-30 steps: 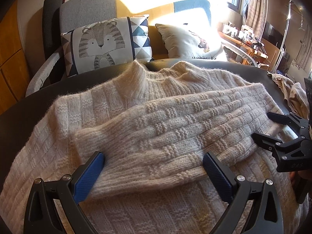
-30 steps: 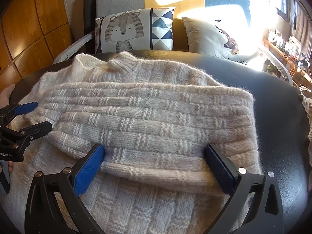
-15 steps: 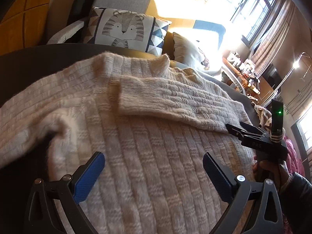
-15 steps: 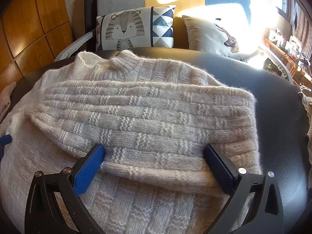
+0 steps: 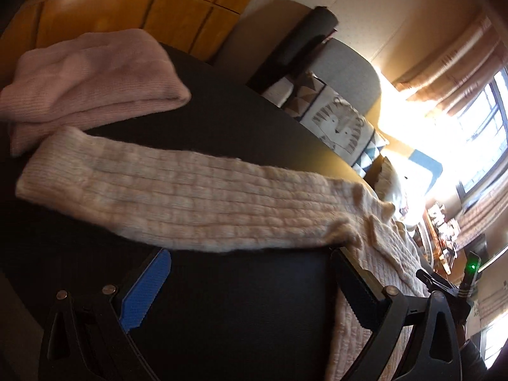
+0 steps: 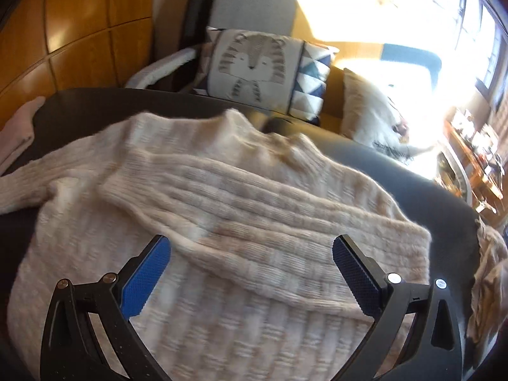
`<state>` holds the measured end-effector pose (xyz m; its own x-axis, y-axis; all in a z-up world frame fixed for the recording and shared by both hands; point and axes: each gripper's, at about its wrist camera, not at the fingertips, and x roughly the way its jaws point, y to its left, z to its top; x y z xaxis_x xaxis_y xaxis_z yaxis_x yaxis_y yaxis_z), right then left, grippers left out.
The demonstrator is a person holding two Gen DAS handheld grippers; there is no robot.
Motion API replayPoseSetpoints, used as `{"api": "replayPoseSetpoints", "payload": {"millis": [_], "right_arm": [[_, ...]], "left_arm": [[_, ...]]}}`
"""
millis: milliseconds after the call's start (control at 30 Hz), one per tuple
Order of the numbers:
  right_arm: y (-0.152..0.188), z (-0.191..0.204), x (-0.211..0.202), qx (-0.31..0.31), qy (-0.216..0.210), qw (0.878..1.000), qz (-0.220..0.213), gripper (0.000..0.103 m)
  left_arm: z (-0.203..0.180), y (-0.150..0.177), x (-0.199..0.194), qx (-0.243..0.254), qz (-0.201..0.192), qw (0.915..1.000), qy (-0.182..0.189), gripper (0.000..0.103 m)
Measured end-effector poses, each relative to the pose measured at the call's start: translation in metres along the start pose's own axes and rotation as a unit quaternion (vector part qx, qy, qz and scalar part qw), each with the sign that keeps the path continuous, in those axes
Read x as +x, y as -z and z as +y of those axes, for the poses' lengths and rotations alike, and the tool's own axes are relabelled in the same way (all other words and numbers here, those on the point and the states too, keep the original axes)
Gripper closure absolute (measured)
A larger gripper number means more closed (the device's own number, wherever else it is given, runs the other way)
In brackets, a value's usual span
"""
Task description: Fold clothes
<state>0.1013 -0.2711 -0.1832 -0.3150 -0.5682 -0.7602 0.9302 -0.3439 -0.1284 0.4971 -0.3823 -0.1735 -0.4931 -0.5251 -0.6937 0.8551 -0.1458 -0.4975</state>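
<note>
A cream knitted sweater [image 6: 241, 241] lies flat on the dark table [image 6: 422, 190], one sleeve folded across its chest. Its other sleeve [image 5: 177, 193] stretches out straight over the table in the left wrist view. My left gripper [image 5: 250, 289] is open, hovering just short of that sleeve where it meets the body, with nothing between its fingers. My right gripper [image 6: 250, 276] is open above the sweater's lower half, by the folded sleeve. The right gripper's black body with a green light [image 5: 457, 282] shows at the right edge of the left wrist view.
A folded pink garment [image 5: 89, 79] lies on the table beyond the outstretched sleeve's cuff. Another beige garment [image 6: 489, 279] hangs at the table's right edge. A grey chair with a tiger cushion [image 6: 254, 66] stands behind the table, wooden panels to the left.
My left gripper has swung left, off the sweater's body, to face the outstretched sleeve. My right gripper drew back and turned slightly. Both stayed open.
</note>
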Motion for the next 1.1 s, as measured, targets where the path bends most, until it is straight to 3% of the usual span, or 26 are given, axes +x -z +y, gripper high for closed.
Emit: {"api": "replayPoseSetpoints", "payload": {"millis": [200, 367, 533, 767, 1000, 1100], "right_arm": [[-0.005, 0.096, -0.015, -0.071, -0.082, 0.994, -0.022, 0.0], [-0.003, 0.162, -0.027, -0.114, -0.141, 0.983, -0.031, 0.0], [0.008, 0.16, -0.029, -0.089, -0.157, 0.983, -0.02, 0.0], [0.014, 0.142, -0.027, -0.043, -0.158, 0.986, -0.015, 0.0], [0.021, 0.141, -0.024, -0.028, -0.173, 0.985, -0.007, 0.0], [0.021, 0.141, -0.028, -0.023, -0.18, 0.983, -0.013, 0.0]], "left_arm": [[0.068, -0.01, -0.02, -0.094, -0.021, 0.995, -0.026, 0.0], [0.114, -0.019, -0.026, -0.171, -0.039, 0.9843, -0.016, 0.0], [0.147, -0.03, -0.026, -0.233, -0.054, 0.9699, 0.046, 0.0], [0.169, -0.038, -0.013, -0.313, -0.058, 0.9416, 0.109, 0.0], [0.168, -0.047, -0.007, -0.325, -0.057, 0.9382, 0.103, 0.001], [0.169, -0.048, -0.005, -0.336, -0.054, 0.936, 0.09, 0.019]]}}
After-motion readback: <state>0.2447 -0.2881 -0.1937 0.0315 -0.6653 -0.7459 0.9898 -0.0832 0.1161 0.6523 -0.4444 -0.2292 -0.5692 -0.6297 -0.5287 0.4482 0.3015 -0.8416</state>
